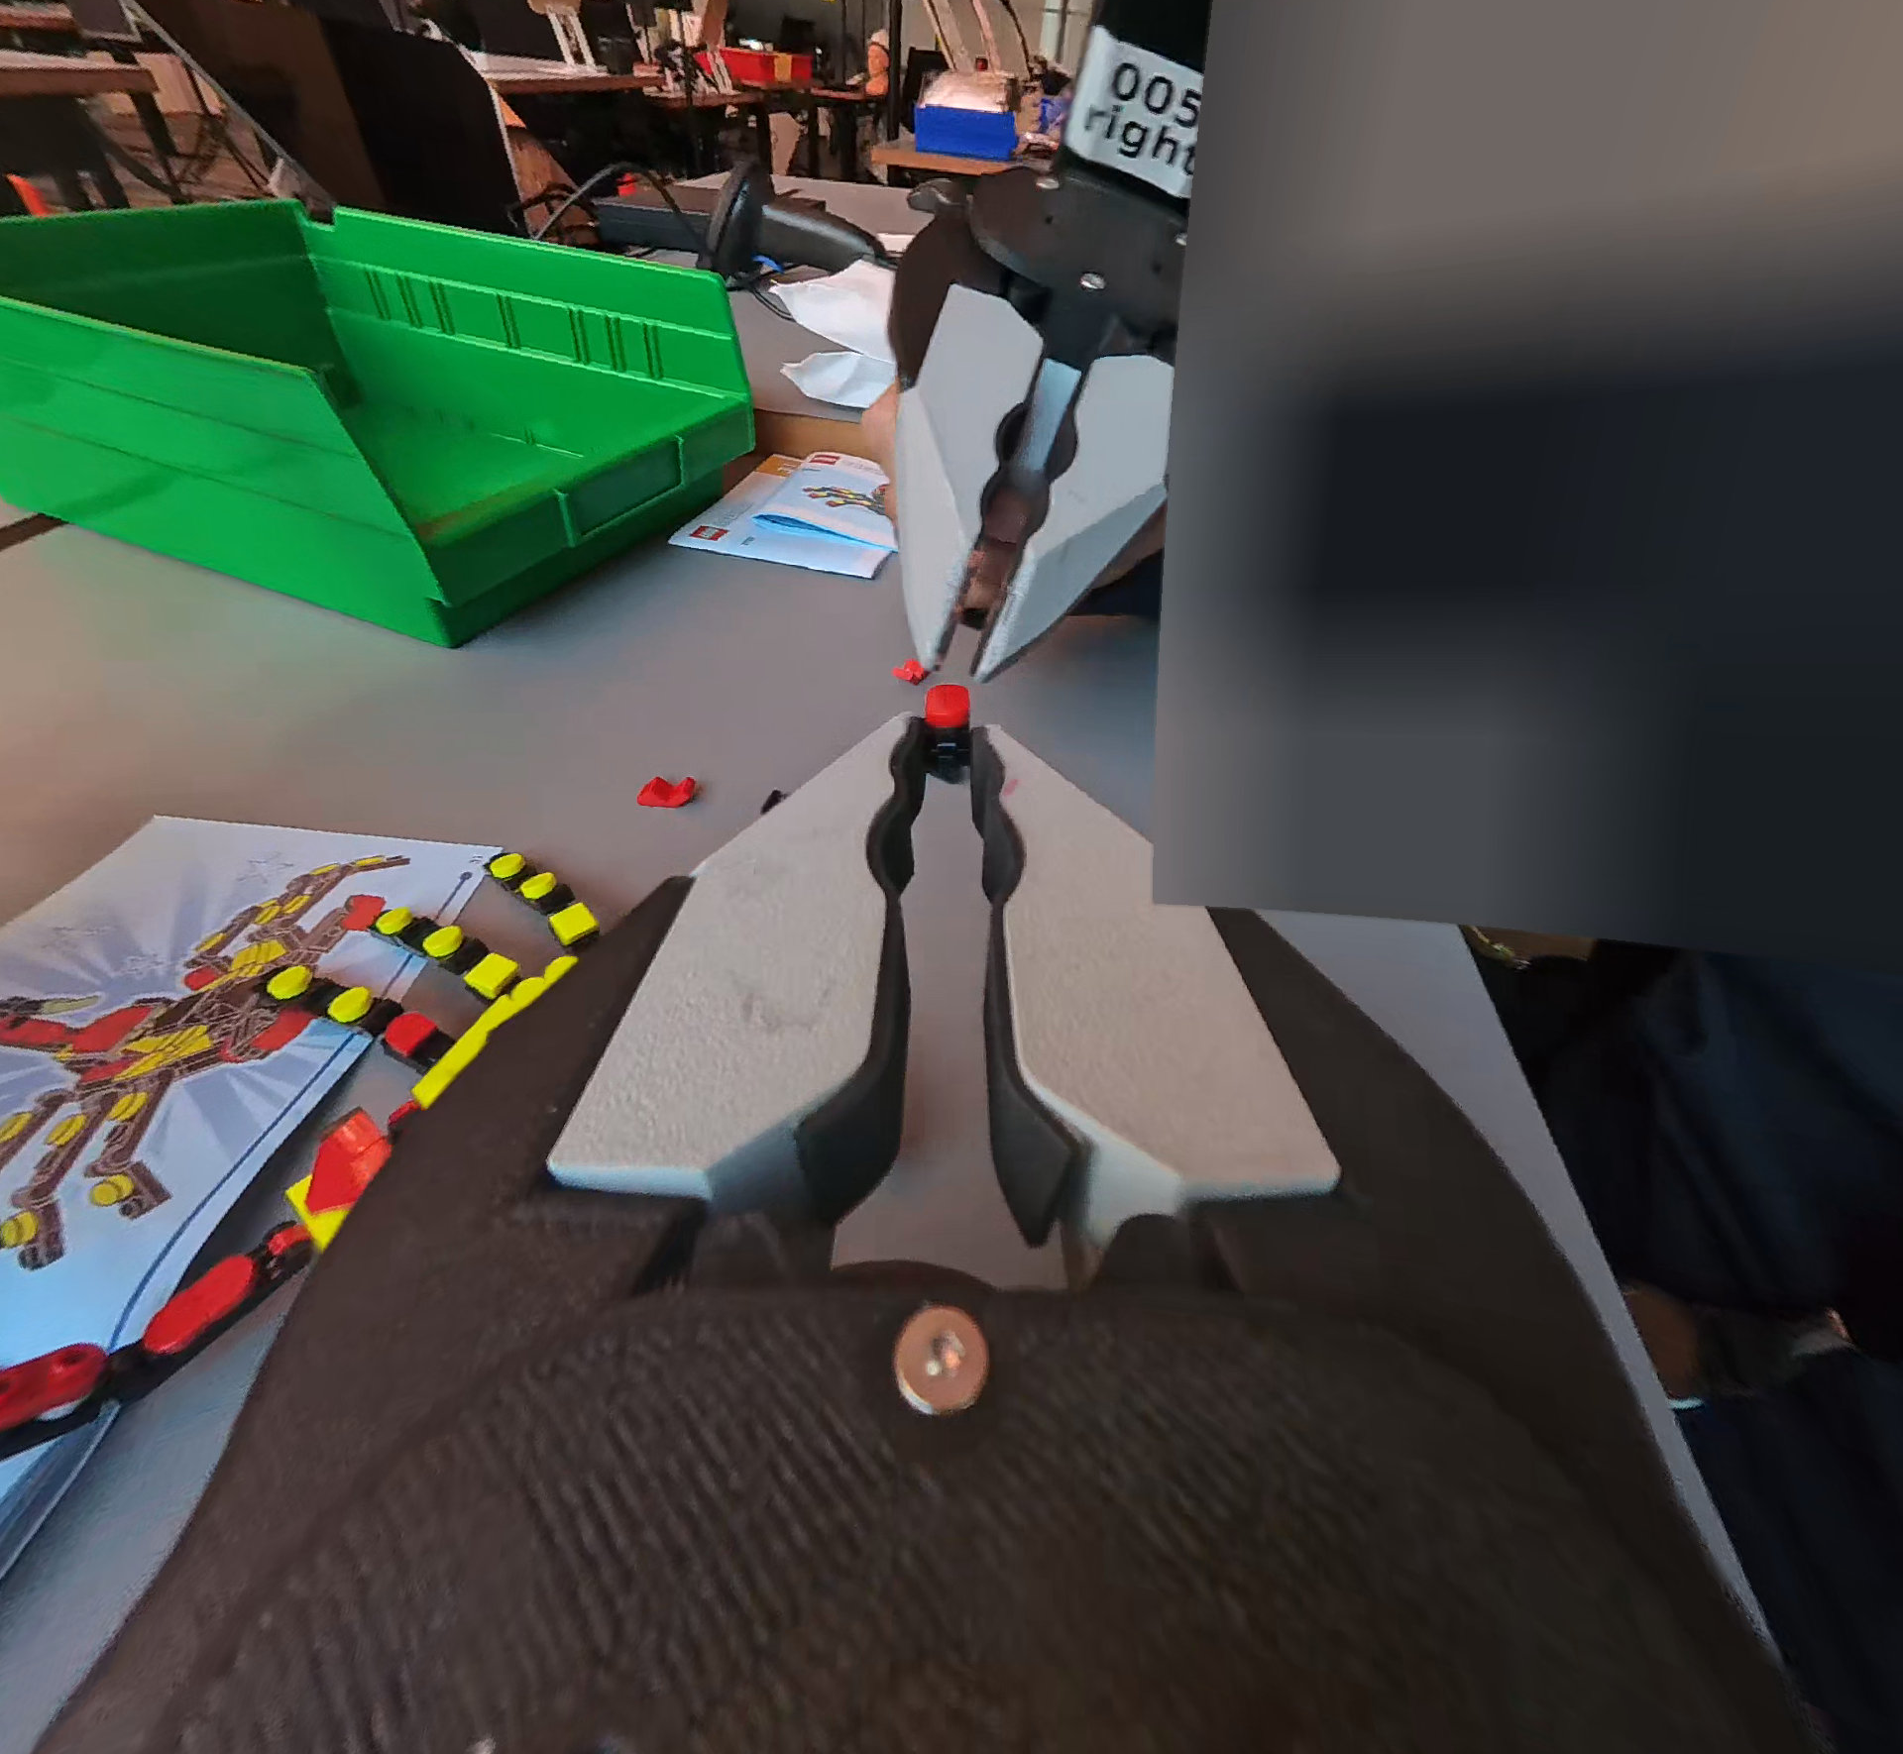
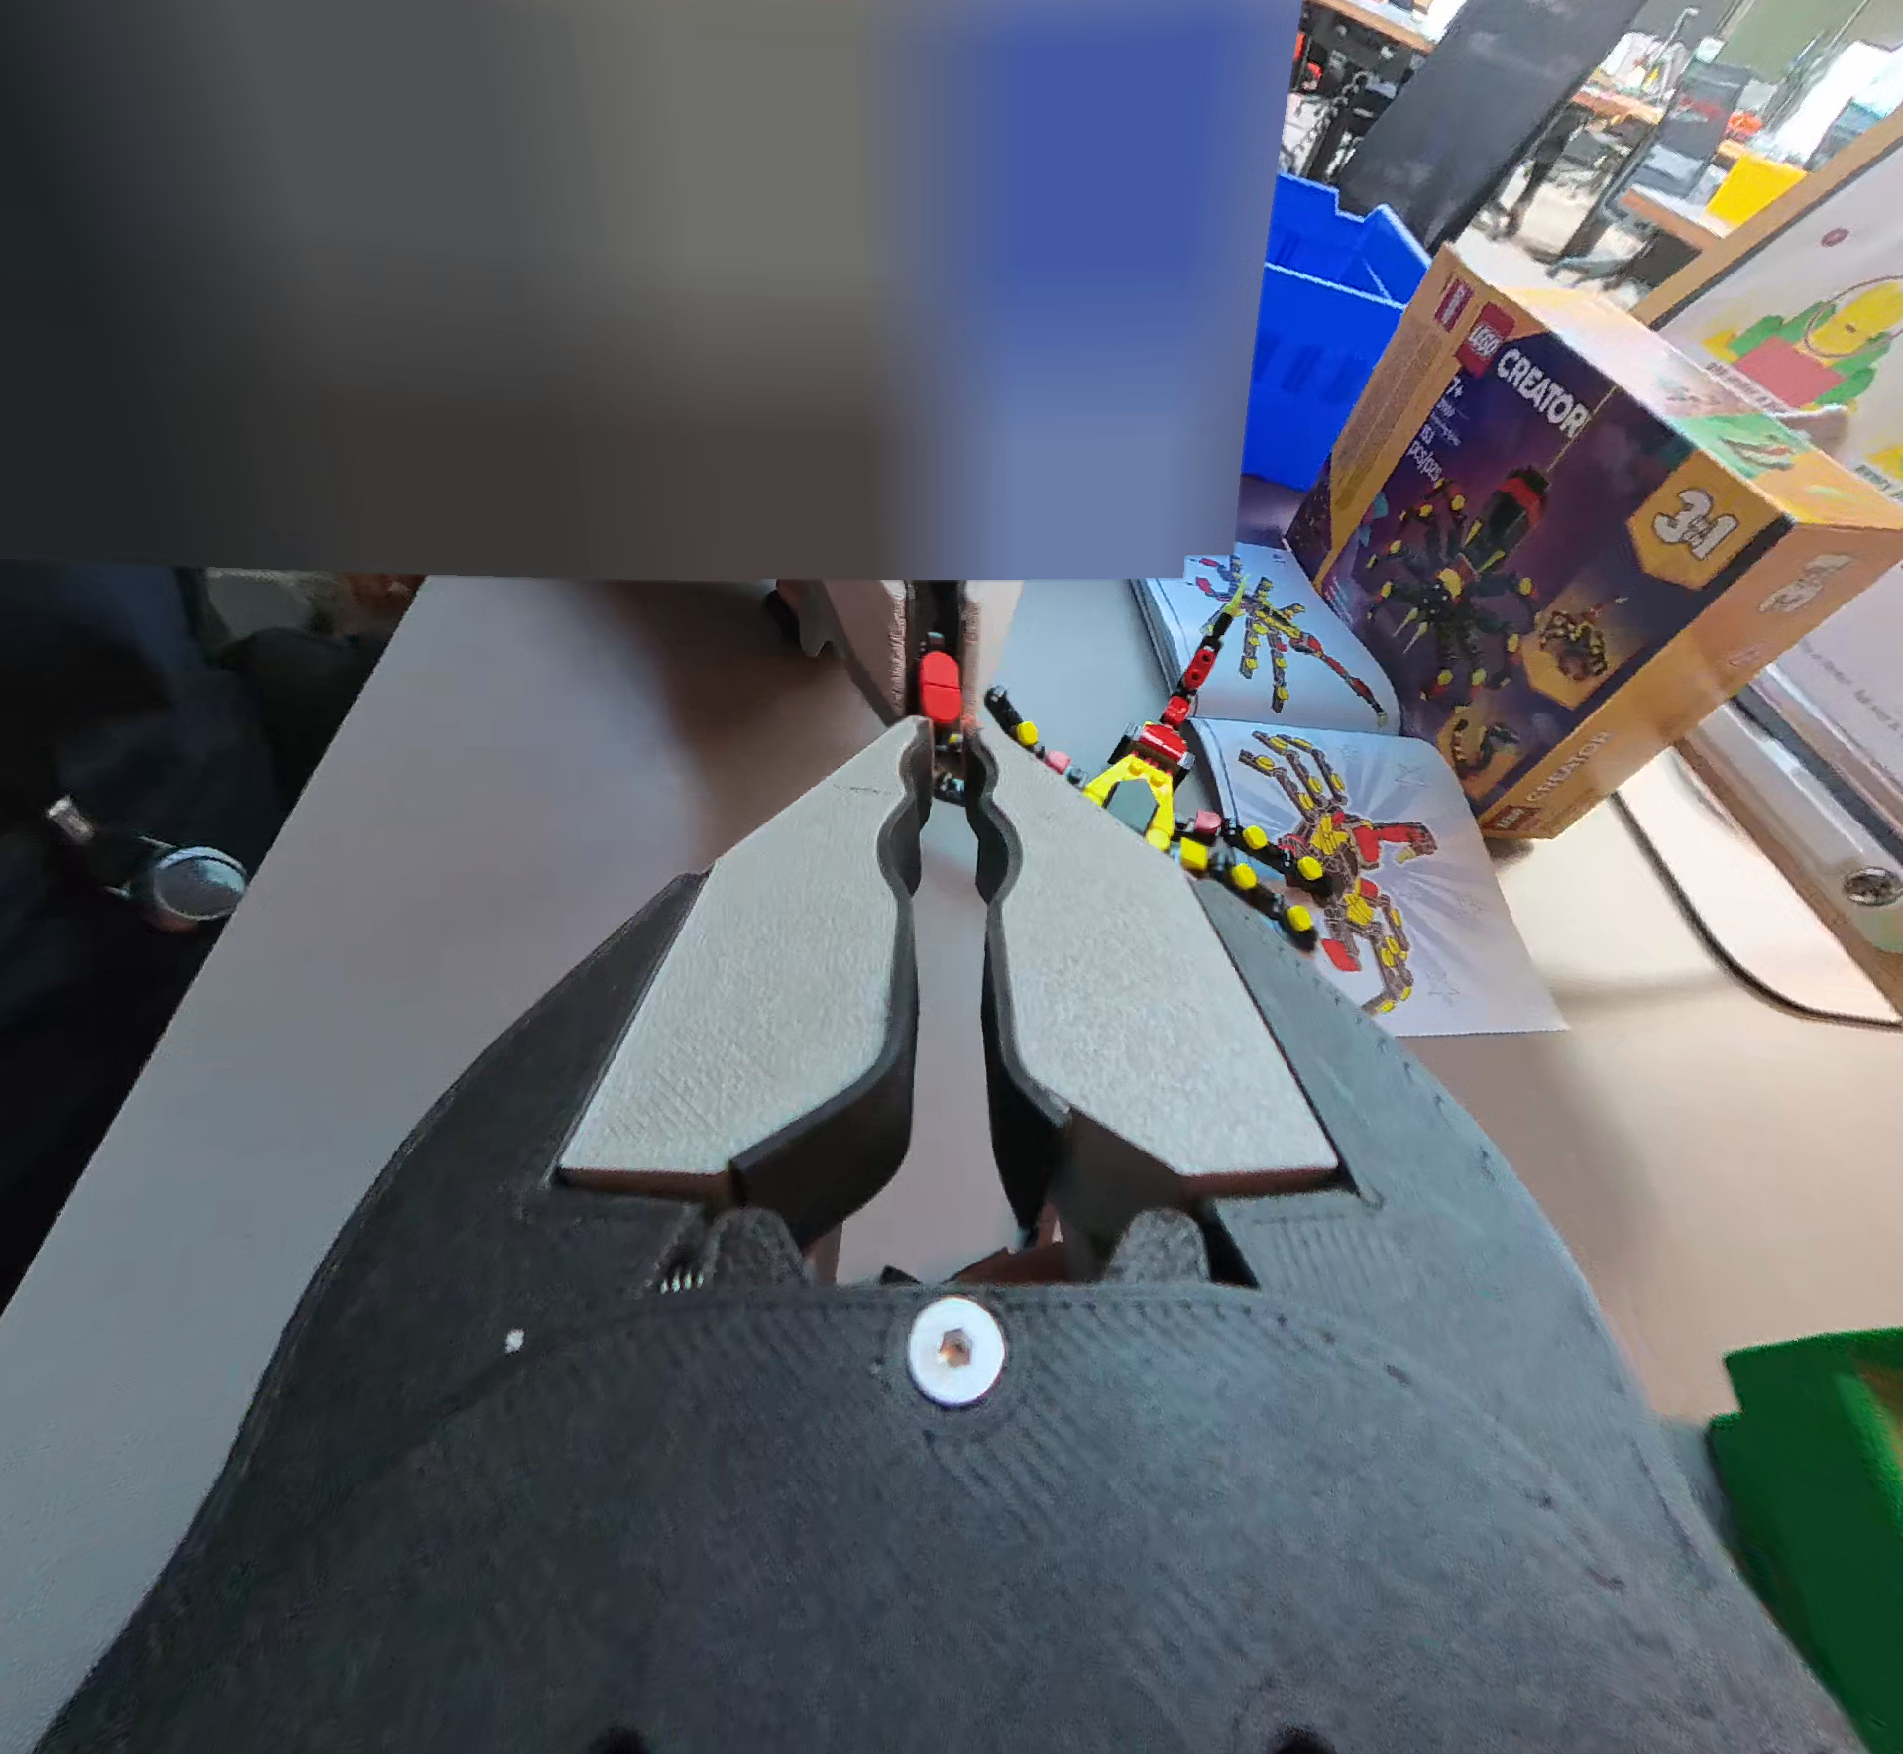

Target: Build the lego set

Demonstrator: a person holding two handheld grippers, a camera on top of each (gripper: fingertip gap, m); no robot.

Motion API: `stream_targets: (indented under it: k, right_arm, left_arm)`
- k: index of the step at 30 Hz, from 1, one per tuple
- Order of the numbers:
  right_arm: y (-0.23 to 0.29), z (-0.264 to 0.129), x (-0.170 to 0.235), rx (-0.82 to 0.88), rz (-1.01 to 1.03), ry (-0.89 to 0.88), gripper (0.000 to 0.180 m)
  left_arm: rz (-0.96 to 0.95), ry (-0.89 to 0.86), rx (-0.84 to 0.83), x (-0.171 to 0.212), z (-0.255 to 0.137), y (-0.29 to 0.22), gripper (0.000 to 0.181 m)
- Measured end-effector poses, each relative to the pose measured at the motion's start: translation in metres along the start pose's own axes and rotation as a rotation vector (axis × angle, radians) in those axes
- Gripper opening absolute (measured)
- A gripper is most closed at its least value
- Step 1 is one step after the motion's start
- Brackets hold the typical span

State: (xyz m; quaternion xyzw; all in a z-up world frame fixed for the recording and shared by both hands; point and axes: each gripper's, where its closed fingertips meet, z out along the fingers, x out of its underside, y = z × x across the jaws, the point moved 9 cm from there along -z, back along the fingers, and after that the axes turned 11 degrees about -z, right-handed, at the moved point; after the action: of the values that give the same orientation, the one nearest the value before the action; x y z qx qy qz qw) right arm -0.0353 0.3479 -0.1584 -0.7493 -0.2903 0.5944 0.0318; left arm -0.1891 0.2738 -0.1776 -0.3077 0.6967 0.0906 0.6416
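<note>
Seeming bare inside, green bin [image 1: 412,428]

A grey worktop [image 1: 257,696] carries a green bin [image 1: 391,428], two loose red bricks [image 1: 666,790] near its middle, a folded instruction leaflet [image 1: 814,510], an open booklet [image 1: 154,1035] with the half-built model [image 2: 1153,778] lying across it, and the set's box [image 2: 1586,551]

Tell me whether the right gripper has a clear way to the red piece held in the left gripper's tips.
Probably yes. The right gripper hangs just above the red piece, nothing between them, though its jaws look nearly shut and might need opening. The left gripper grips only the piece's black base.
</note>
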Motion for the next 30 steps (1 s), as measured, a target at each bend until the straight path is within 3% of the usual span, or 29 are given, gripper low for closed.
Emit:
stream_targets:
  k: [16, 30]
  right_arm:
    - [0.0008, 0.0039, 0.0026, -0.053, 0.062, -0.068, 0.0]
    - [0.009, 0.0014, -0.0036, -0.052, -0.074, -0.061, 0.0]
  left_arm:
    - [-0.08, -0.004, 0.083, -0.0008, -0.0015, 0.0007, 0.005]
    - [-0.452, 0.011, 0.298, 0.005, 0.0016, 0.0079, 0.005]
